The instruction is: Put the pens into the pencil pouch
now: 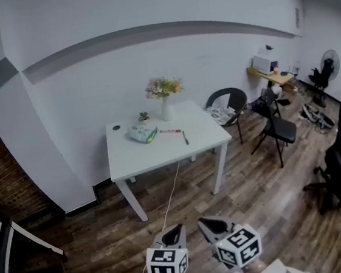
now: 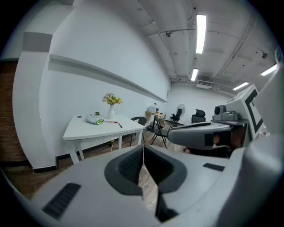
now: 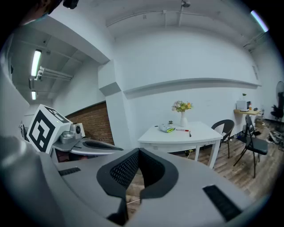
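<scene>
A pale pencil pouch (image 1: 142,133) with a green edge lies on the white table (image 1: 160,155) across the room. Beside it lie a red-and-white pen (image 1: 170,131) and a dark pen (image 1: 185,138). The same pouch (image 2: 94,119) (image 3: 167,128) and red pen (image 2: 110,122) (image 3: 182,130) show small in both gripper views. My left gripper (image 1: 179,227) and right gripper (image 1: 202,222) hang at the bottom of the head view, far from the table. Both are shut with nothing between the jaws.
A white vase of flowers (image 1: 165,97) and a small potted plant (image 1: 144,116) stand at the table's back edge. A cable (image 1: 166,210) trails over the wooden floor. Dark chairs (image 1: 225,107) (image 1: 276,127) stand to the right, a brick wall (image 1: 4,176) on the left.
</scene>
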